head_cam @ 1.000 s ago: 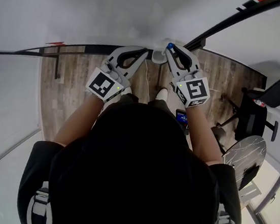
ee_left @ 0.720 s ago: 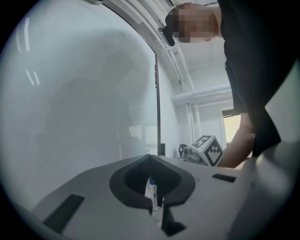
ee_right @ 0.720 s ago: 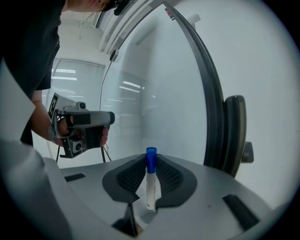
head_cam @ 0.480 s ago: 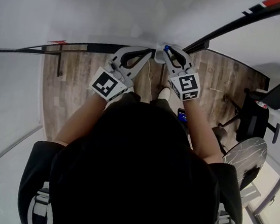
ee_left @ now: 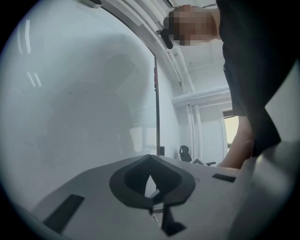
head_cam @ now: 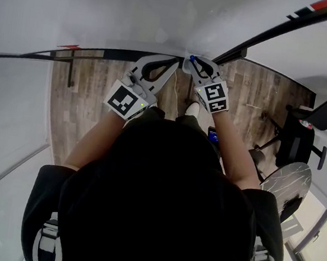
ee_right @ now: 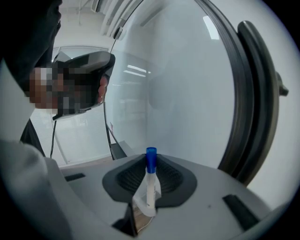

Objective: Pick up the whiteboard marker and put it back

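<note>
At the centre left of the head view, the left tool (head_cam: 174, 61) is held up against the whiteboard (head_cam: 137, 16), just above the dark rail (head_cam: 102, 54) at its foot. In its own view the jaws of the left tool (ee_left: 150, 159) are seen brought together with nothing between them. Just to its right, the right tool (head_cam: 190, 60) is pressed close to the same board, and its jaws are closed on the whiteboard marker (head_cam: 192, 58). In the right gripper view the whiteboard marker (ee_right: 149, 182) is seen standing along the jaws of the right tool (ee_right: 149, 177), with the blue cap (ee_right: 151, 161) projecting beyond the tips toward the whiteboard (ee_right: 187, 93). The pen is judged to be pinched only along its slim white barrel, so it could be twisted or levered out of the grip if the cap were pushed against the board or the rail. A resting place cannot be made out from these views. If the jaws were opened before the barrel was supported, the marker would likely roll off and drop to the wooden floor (head_cam: 84, 98) below. Because the two tools are held so near each other, the loaded one could also be knocked by the empty one.
</note>
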Demonstrator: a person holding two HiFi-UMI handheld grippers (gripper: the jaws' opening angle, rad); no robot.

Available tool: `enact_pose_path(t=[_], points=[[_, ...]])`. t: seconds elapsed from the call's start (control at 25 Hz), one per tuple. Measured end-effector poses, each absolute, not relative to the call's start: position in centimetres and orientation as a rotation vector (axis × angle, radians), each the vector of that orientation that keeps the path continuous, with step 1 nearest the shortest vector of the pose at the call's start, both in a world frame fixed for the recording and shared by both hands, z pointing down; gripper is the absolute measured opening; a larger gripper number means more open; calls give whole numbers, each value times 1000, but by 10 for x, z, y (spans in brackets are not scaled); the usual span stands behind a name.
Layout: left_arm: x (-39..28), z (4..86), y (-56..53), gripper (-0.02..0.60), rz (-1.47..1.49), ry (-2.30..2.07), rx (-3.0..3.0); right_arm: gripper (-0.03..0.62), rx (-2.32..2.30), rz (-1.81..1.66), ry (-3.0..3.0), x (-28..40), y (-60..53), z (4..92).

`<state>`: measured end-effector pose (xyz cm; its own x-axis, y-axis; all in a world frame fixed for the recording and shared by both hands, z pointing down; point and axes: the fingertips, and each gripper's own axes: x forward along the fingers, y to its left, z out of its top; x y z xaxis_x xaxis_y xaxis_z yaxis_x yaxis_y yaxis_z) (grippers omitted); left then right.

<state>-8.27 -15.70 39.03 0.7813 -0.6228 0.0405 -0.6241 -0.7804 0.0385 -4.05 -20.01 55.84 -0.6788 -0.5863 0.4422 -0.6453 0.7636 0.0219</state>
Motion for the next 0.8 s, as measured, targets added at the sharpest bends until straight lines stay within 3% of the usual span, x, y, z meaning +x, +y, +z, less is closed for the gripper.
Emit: enact_pose_path(t=[0.8], points=[[-96,394,-151,3,37,-1094,2890,67,814,242,-2425,-56,-210,602]])
